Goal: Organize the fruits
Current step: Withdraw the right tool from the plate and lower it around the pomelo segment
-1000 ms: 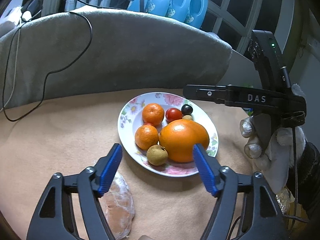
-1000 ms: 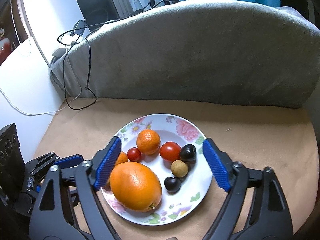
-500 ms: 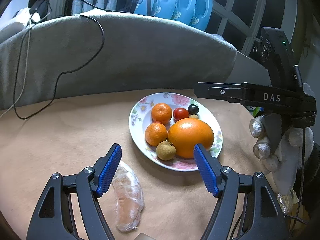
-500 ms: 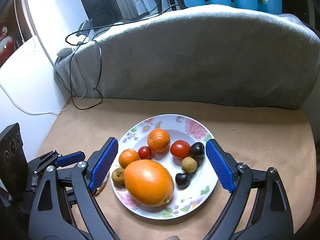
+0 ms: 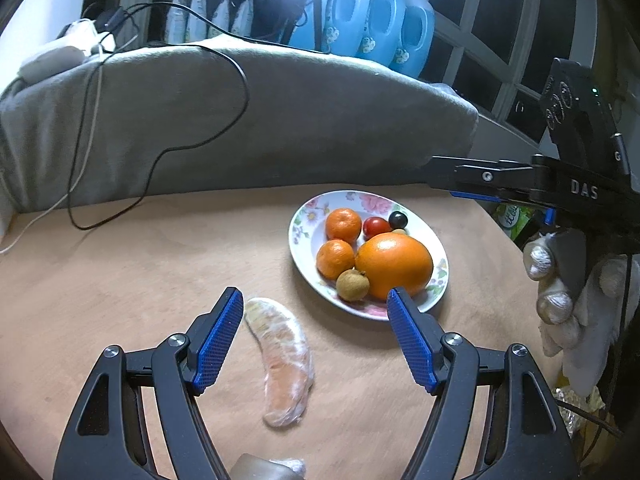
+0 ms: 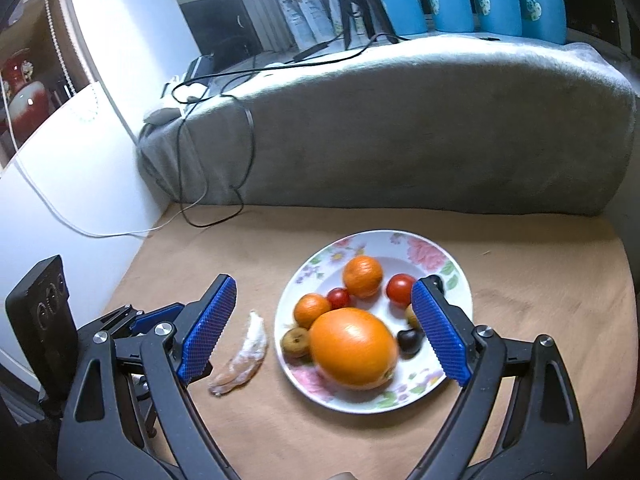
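Beside the plate (image 5: 298,240), on its left, one peeled fruit segment (image 5: 282,360) lies alone on the tan table cover (image 5: 140,272); every other fruit is on the plate. The large orange (image 5: 394,264) sits at the plate's near edge, with two tangerines (image 5: 342,225) behind it, a small brown fruit (image 5: 352,285) touching it, and a red tomato (image 5: 376,227) and a dark round fruit (image 5: 398,220) toward the far rim.

Finger state: the left gripper (image 5: 314,336) is spread wide and grasps nothing; the segment lies just beside its left finger. The right gripper (image 6: 324,328) is likewise spread and empty, and hovers over the plate with the large orange between its fingers.

Probable faults from this position:
- The segment looks soft and membrane-covered. Excess closing force is likely to crush or tear it.
- The segment is curved and lies off-centre in the left gripper. A closure without re-centring may pinch only its tip and let it slip.
- The plate is crowded. A segment released at the rim may slide off, or nudge the small brown fruit over the edge.
- A finger that strikes the rim could tilt the plate.

Legible writing: "DAS" on the right gripper body. Labels on the blue bottles (image 5: 384,20) behind the plate are unreadable.
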### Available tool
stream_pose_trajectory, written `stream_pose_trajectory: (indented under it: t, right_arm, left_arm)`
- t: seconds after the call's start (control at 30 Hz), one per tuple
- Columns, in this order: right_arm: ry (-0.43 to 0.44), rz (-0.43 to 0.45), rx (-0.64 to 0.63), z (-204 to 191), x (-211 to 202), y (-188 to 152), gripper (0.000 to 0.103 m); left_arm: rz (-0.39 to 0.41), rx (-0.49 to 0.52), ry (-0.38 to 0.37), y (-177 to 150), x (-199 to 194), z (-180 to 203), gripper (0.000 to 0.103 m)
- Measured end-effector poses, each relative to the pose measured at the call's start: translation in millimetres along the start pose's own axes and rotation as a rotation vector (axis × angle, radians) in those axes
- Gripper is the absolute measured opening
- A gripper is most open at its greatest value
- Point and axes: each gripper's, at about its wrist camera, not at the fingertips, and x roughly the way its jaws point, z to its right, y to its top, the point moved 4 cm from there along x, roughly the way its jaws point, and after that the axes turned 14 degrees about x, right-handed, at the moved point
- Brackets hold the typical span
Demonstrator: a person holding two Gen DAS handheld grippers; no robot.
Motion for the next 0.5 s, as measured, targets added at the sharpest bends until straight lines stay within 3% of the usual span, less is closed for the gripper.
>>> stream_pose_trajectory:
  t: [0.5]
  right_arm:
    - [0.085, -0.084, -0.029, -45, 6, -38, 0.092]
  left_arm:
    - [-0.043, -0.065, 0.021, -52, -14, -26, 0.074]
